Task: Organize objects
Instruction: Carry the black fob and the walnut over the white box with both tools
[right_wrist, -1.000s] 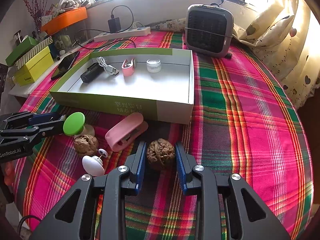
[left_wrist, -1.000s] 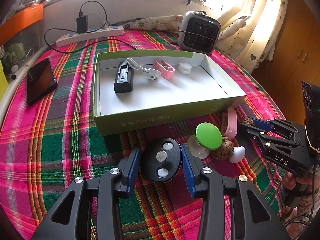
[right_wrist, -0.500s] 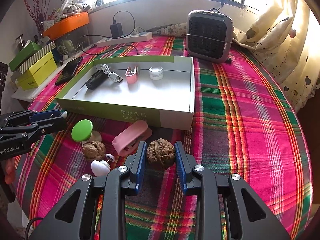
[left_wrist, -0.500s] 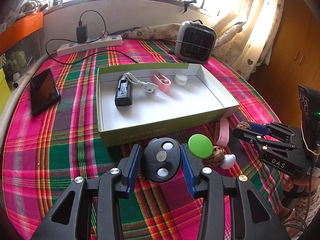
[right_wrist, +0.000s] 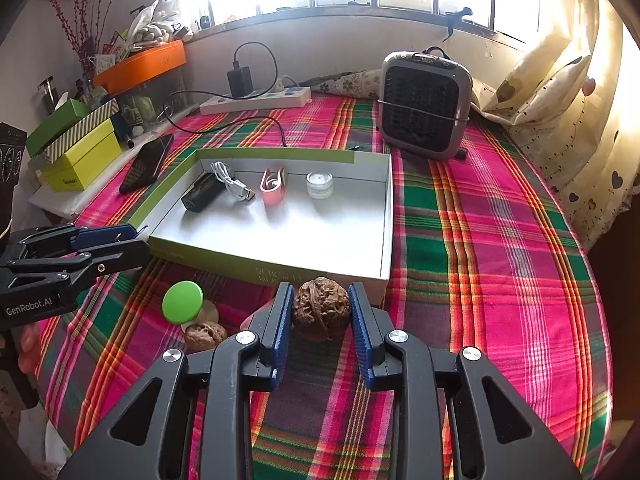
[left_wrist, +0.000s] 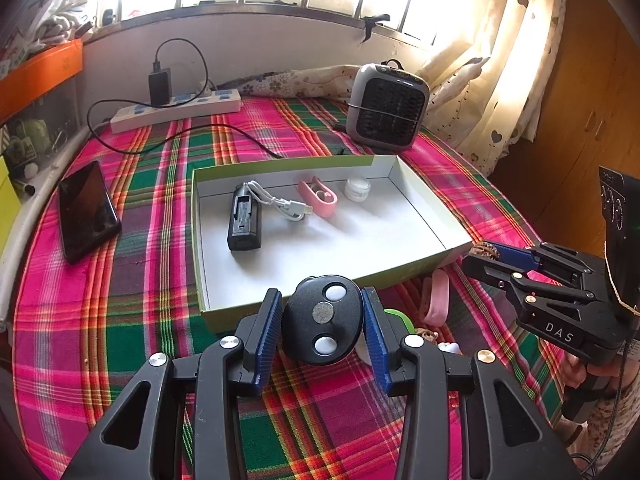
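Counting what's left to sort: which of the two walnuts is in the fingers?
The walnut between the right gripper's fingers; the other walnut lies on the cloth beside the green disc.

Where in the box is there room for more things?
The box is bare along its near half and right side. Its far edge is crowded: charger, cable, pink clip, little jar.

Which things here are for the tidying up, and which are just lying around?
For the tidying: box, black remote in the left gripper, walnut in the right gripper, green lid.

Just lying around: heater, phone, power strip.
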The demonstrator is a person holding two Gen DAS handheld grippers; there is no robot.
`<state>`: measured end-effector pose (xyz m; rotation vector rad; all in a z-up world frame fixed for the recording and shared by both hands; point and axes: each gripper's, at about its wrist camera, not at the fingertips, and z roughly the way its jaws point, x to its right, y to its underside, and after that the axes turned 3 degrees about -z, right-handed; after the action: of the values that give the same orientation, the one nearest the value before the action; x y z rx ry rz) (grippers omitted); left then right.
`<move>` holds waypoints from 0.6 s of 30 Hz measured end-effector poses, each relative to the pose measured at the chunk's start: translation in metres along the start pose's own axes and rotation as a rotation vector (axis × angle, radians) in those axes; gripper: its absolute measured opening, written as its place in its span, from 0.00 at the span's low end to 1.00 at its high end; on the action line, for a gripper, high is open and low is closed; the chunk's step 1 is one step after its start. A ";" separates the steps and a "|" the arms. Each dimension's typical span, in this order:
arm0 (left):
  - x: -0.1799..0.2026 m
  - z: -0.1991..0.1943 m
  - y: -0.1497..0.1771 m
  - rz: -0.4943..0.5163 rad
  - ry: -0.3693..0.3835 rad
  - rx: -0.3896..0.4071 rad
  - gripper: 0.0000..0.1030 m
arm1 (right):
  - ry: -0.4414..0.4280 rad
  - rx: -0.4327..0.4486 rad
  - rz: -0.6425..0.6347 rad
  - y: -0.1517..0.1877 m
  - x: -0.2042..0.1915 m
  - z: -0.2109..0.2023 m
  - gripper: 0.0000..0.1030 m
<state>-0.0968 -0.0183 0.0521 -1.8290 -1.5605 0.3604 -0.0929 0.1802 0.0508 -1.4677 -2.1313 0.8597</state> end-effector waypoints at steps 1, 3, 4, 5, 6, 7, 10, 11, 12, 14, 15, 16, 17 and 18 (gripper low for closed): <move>0.000 0.001 -0.002 -0.001 0.000 0.001 0.36 | 0.000 0.005 -0.003 -0.003 0.000 0.000 0.28; 0.000 0.002 -0.006 0.002 -0.005 0.005 0.36 | -0.005 0.013 -0.002 -0.008 0.000 0.001 0.28; -0.001 0.003 -0.008 0.001 -0.006 0.006 0.36 | -0.007 0.015 -0.001 -0.011 0.000 0.002 0.28; -0.001 0.004 -0.010 0.001 -0.007 0.006 0.36 | -0.008 0.017 -0.001 -0.013 0.000 0.003 0.28; -0.002 0.005 -0.012 0.002 -0.008 0.008 0.36 | -0.007 0.018 -0.002 -0.015 0.000 0.004 0.28; -0.002 0.006 -0.013 0.002 -0.010 0.009 0.36 | -0.008 0.019 -0.002 -0.017 0.000 0.006 0.28; -0.004 0.009 -0.018 0.001 -0.012 0.011 0.36 | -0.012 0.018 -0.001 -0.023 0.002 0.011 0.28; -0.005 0.011 -0.020 -0.002 -0.013 0.010 0.36 | -0.012 0.017 -0.002 -0.025 0.002 0.013 0.28; -0.006 0.012 -0.021 -0.004 -0.013 0.009 0.36 | -0.013 0.016 -0.004 -0.027 0.003 0.015 0.28; -0.007 0.014 -0.024 -0.005 -0.015 0.010 0.36 | -0.011 0.013 -0.005 -0.031 0.005 0.019 0.28; -0.007 0.016 -0.025 -0.006 -0.014 0.010 0.36 | -0.011 0.011 -0.006 -0.033 0.005 0.021 0.28; -0.008 0.017 -0.027 -0.005 -0.015 0.010 0.36 | -0.011 0.010 -0.005 -0.035 0.007 0.023 0.28; -0.009 0.020 -0.028 -0.007 -0.016 0.009 0.36 | -0.011 0.007 -0.003 -0.036 0.008 0.026 0.28; -0.009 0.022 -0.030 -0.009 -0.014 0.006 0.36 | -0.010 0.005 -0.001 -0.037 0.009 0.028 0.28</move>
<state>-0.1350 -0.0192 0.0539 -1.8183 -1.5752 0.3745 -0.1395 0.1718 0.0560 -1.4634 -2.1352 0.8726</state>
